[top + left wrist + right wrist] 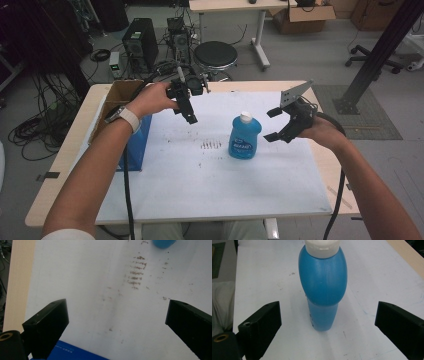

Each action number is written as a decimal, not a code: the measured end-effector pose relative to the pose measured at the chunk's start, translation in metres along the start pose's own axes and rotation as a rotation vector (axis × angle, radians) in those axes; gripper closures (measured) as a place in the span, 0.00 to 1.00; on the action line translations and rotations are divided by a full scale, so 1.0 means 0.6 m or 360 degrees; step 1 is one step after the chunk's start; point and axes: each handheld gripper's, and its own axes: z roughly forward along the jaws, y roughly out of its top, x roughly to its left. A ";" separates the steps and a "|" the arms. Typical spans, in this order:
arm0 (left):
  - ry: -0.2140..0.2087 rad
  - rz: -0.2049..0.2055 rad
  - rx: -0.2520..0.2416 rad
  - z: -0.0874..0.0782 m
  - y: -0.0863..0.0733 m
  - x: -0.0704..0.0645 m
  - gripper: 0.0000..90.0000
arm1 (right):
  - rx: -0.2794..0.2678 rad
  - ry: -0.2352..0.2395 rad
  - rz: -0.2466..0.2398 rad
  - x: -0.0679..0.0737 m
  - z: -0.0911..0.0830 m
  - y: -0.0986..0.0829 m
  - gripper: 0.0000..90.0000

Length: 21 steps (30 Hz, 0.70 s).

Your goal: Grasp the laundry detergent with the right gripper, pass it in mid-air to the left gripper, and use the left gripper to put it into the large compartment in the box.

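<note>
A blue bottle (245,138) with a white cap (245,117) stands upright in the middle of the white sheet (200,185). My right gripper (271,125) hovers open just right of it, not touching. In the right gripper view the bottle (323,287) stands ahead, between the two wide-apart fingers (262,322). My left gripper (190,116) is held above the sheet, left of and behind the bottle, pointing down. Its jaws are open over bare sheet with brown marks (136,272), and the bottle's edge (162,243) shows at the top.
A cardboard box (117,97) with a blue side (136,145) sits at the table's left edge, and its blue edge (75,353) lies below the left jaws. The wooden table rim (55,175) frames the sheet. On the floor behind are a stool (215,54), computer cases and cables.
</note>
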 end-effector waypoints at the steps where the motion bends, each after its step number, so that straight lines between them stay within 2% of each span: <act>1: 0.0001 -0.0002 -0.0005 0.001 0.000 0.000 0.06 | -0.0010 0.0005 0.0001 -0.001 0.001 -0.003 0.07; 12: 0.0000 0.0004 0.0001 0.000 0.001 -0.002 0.06 | -0.0116 0.0027 0.0040 -0.006 0.010 -0.029 0.07; 21: 0.0001 0.0005 0.0001 0.000 0.001 -0.004 0.06 | -0.0165 0.0035 0.0073 -0.007 0.020 -0.050 0.07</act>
